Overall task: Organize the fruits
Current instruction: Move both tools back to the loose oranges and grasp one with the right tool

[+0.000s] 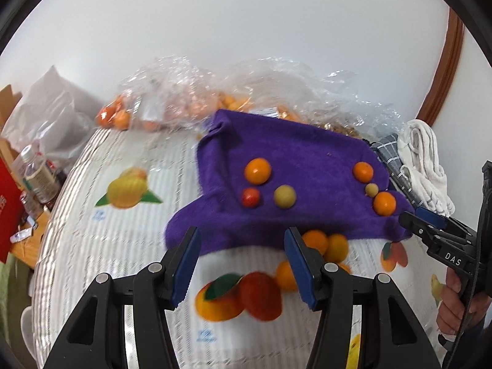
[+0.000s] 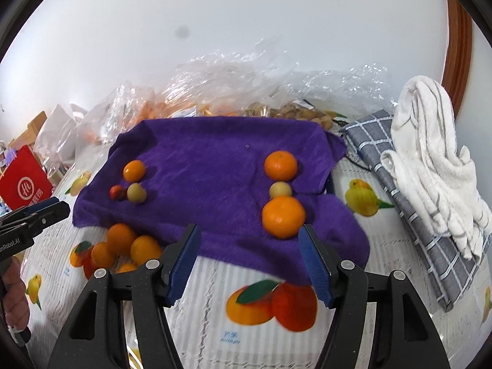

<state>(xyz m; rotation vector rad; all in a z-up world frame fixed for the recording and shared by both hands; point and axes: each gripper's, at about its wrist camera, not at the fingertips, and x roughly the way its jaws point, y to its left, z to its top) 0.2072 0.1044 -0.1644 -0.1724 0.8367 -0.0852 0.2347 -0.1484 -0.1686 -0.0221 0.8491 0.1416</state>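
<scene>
A purple towel (image 1: 292, 160) (image 2: 215, 153) lies on the fruit-print tablecloth. On its left part sit an orange (image 1: 257, 170) (image 2: 134, 170), a small red fruit (image 1: 250, 197) (image 2: 117, 192) and a yellow-green fruit (image 1: 284, 196) (image 2: 136, 192). On its right part an orange (image 2: 280, 165), a small pale fruit (image 2: 280, 190) and a bigger orange (image 2: 283, 216) stand in a row. Several loose oranges (image 1: 326, 243) (image 2: 123, 246) lie off the towel's near edge. My left gripper (image 1: 243, 264) (image 2: 58, 207) hovers open before the towel, nothing between its fingers. My right gripper (image 2: 249, 261) (image 1: 406, 218) is open and empty too, just short of the bigger orange.
Clear plastic bags (image 2: 233, 83) holding more oranges and nuts are heaped behind the towel. A folded white towel (image 2: 430, 160) on a grey checked cloth (image 2: 399, 190) lies at the right. A red box (image 2: 24, 181) and bottles (image 1: 37, 175) stand at the left table edge.
</scene>
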